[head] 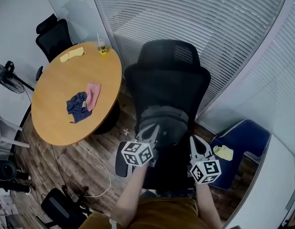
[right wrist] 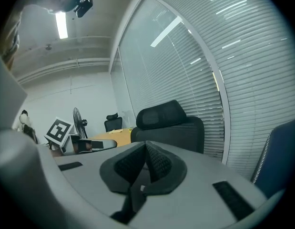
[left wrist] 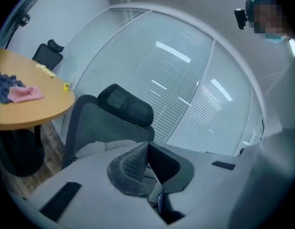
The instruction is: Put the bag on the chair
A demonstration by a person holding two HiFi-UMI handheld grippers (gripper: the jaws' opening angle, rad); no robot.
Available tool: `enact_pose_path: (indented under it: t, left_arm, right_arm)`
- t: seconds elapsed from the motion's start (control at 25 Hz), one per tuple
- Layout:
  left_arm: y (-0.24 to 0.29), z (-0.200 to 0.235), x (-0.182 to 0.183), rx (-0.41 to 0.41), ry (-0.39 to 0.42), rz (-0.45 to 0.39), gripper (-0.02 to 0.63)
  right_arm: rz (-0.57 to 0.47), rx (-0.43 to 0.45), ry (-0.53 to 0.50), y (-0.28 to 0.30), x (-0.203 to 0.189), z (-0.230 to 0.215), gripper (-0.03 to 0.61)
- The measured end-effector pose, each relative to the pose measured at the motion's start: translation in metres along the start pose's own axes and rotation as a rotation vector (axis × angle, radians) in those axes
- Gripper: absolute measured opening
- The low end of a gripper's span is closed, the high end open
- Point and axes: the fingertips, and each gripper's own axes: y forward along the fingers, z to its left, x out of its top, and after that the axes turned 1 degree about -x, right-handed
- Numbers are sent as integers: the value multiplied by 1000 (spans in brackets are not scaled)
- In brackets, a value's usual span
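A black office chair [head: 168, 80] stands in front of me, with a grey bag [head: 164, 120] lying on its seat against the backrest. My left gripper [head: 154, 129] is over the near edge of the bag, and its jaws are closed tip to tip. In the left gripper view its pads [left wrist: 133, 163] meet, with the bag [left wrist: 97, 149] just beyond them on the chair [left wrist: 123, 106]. My right gripper [head: 195, 141] hangs to the right of the bag over the seat edge. Its jaws [right wrist: 146, 147] are closed with nothing between them, and the chair [right wrist: 166, 116] stands ahead.
A round wooden table [head: 52, 104] at the left carries a blue cloth [head: 78, 106], a pink cloth [head: 93, 94], a yellow cloth [head: 72, 54] and a cup [head: 103, 46]. A blue chair [head: 242, 137] with a yellow cloth [head: 223, 151] stands at the right. Blinds run behind, and a fan [head: 9, 78] stands far left.
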Motion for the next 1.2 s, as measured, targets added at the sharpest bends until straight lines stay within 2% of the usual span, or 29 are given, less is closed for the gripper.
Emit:
enact_pose_path:
  t: [0.16,0.24,0.36,0.64,1.2]
  left_arm:
    - [-27,-18,22,13,135,-13,23]
    - [-39,-26,29,13,171,-21,23]
    - [-54,-34,34,-14,145,-38,23]
    - [-83,-47,40,7,228,-51,23]
    - [-118,-67,25,15,240,-57,23]
  right_arm:
    - [-29,8,-23,-13,13,22,11]
    - [-40,12,-30,-19,16,30,11]
    - [-48,17,-40,-25,16,38,11]
    - [-69,20,-59,-46,18,52,11]
    - [-70,38,-70,-85,9,78,11]
